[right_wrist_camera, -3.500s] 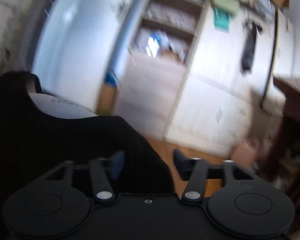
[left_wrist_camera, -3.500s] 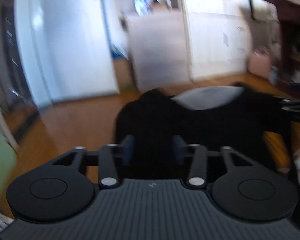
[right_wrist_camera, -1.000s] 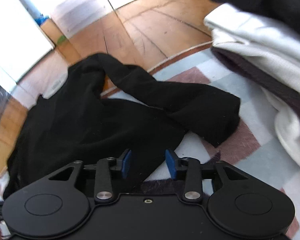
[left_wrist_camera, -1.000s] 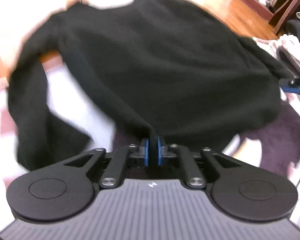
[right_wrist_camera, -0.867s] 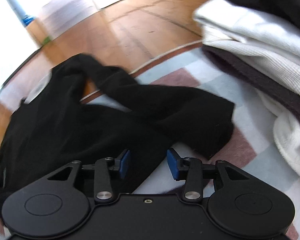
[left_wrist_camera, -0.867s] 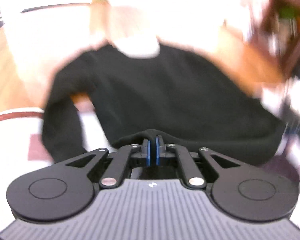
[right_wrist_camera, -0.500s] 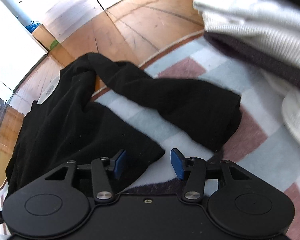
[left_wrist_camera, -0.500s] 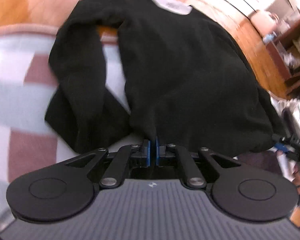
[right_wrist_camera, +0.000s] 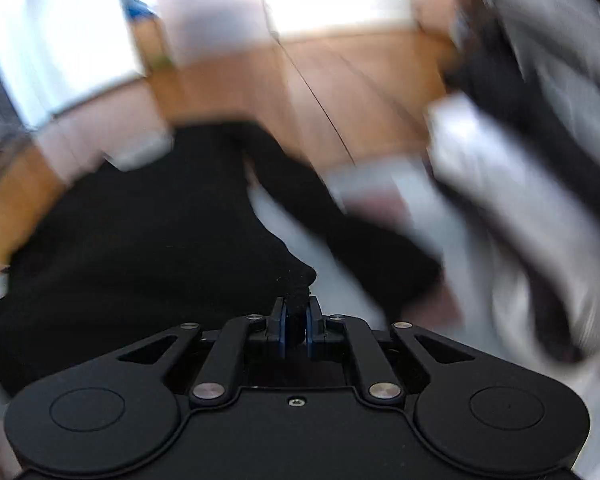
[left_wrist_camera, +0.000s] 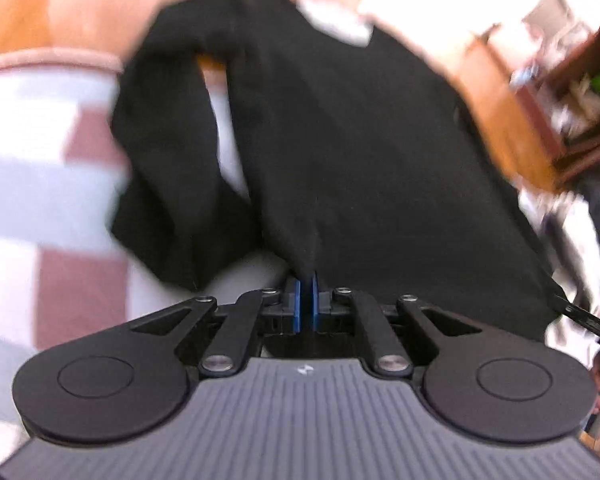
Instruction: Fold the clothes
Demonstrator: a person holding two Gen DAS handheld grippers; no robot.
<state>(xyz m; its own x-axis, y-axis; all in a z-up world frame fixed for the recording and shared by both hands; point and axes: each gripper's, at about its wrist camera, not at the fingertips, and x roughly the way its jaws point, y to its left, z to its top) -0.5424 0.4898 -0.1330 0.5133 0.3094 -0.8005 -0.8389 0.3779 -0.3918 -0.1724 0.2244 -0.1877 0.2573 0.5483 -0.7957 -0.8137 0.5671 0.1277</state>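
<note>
A checked rug (left_wrist_camera: 40, 184) in white, grey and dusty red covers part of the wooden floor (right_wrist_camera: 340, 80). A black sweater (left_wrist_camera: 360, 140) lies spread on the rug, its collar end reaching over the floor. Pale folded clothes (right_wrist_camera: 500, 184) rest beside it.

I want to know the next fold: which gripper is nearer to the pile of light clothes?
Right. The right gripper pinches the black sweater's hem corner beside the pile of light clothes; the left gripper holds the opposite corner, farther away.
</note>
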